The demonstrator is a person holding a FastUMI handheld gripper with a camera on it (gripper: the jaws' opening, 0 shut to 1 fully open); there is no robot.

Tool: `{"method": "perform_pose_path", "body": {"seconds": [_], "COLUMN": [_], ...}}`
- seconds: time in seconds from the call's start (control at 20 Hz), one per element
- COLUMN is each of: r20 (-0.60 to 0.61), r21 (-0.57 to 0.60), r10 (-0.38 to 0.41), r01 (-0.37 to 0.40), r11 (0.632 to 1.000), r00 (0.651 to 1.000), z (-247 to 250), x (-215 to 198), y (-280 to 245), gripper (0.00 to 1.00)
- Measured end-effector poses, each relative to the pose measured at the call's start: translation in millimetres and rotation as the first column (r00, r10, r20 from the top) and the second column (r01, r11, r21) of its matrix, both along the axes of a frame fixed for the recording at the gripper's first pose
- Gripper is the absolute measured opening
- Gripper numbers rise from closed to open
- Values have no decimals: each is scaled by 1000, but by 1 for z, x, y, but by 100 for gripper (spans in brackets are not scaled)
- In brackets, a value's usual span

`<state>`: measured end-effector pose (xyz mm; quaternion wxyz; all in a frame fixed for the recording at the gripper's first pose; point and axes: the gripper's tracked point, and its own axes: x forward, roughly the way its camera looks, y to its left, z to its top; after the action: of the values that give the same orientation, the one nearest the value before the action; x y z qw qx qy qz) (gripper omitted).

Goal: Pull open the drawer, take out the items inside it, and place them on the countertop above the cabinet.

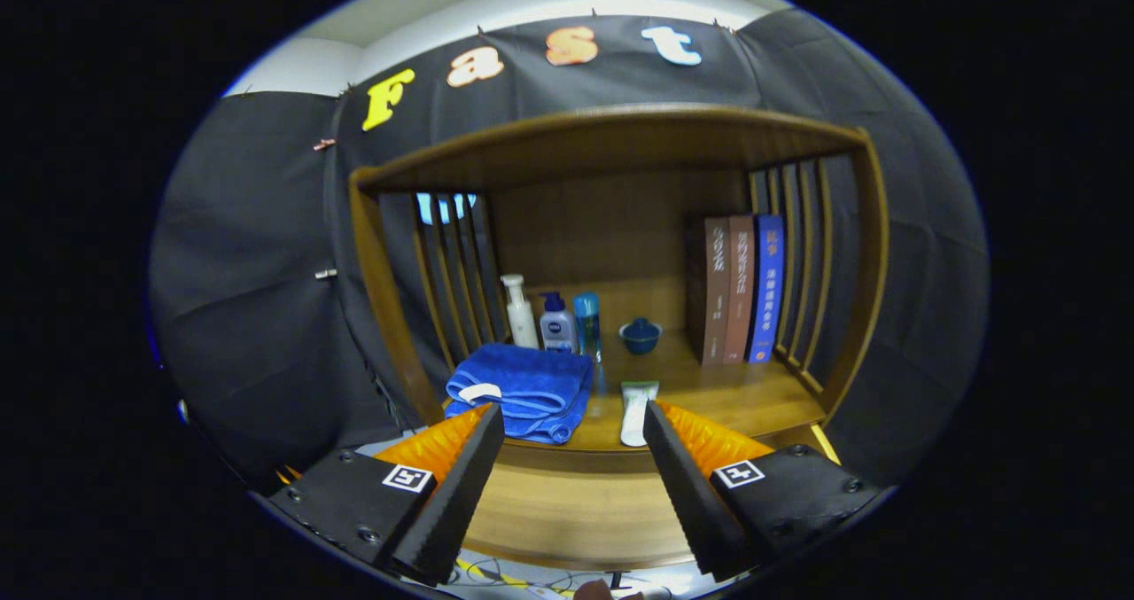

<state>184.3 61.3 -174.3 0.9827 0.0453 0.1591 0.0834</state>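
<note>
We hold the claw [574, 423] spread wide and empty, its two fingers standing well apart in front of the wooden cabinet [611, 139]. Between the fingers we see the near edge of the counter [709, 396], and below that edge a plain wooden front panel [576, 502] that we take to be the drawer; we make out no handle on it.

On the counter lie a folded blue towel [523, 387] at the near left and a white tube [636, 412] just right of it, close to the right finger. Farther back stand a white pump bottle [519, 311], a blue-capped pump bottle [557, 321], a slim blue bottle [586, 323] and a small blue lidded bowl [640, 335]. Three books [740, 288] stand upright at the far right.

We judge the task barely begun, the drawer shut and its contents hidden. To do the pull well, we should lower the claw to the panel, find its grip or its under lip, close squarely on it and draw straight toward us, level, so it does not bind. Later we should set the items on the bare wood right of the tube, away from the towel and the bottles.
</note>
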Motion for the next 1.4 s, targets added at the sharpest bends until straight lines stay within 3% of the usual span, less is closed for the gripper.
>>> {"method": "perform_pose_path", "body": {"seconds": [0.25,0.45,0.75,0.9,1.4], "r20": [173,259,198,144,91], "r21": [-9,-45,-72,-68,-96], "r10": [-61,-120,-175,-159,-141], "r01": [63,136,192,170,150], "r11": [998,990,979,983,984], "r00": [983,958,965,977,986], "z": [-5,-48,-146,-188,-233], "x": [-68,-107,-126,-126,-107], "y": [-21,-35,-54,-46,-34], "gripper": [99,99,99,99,100]}}
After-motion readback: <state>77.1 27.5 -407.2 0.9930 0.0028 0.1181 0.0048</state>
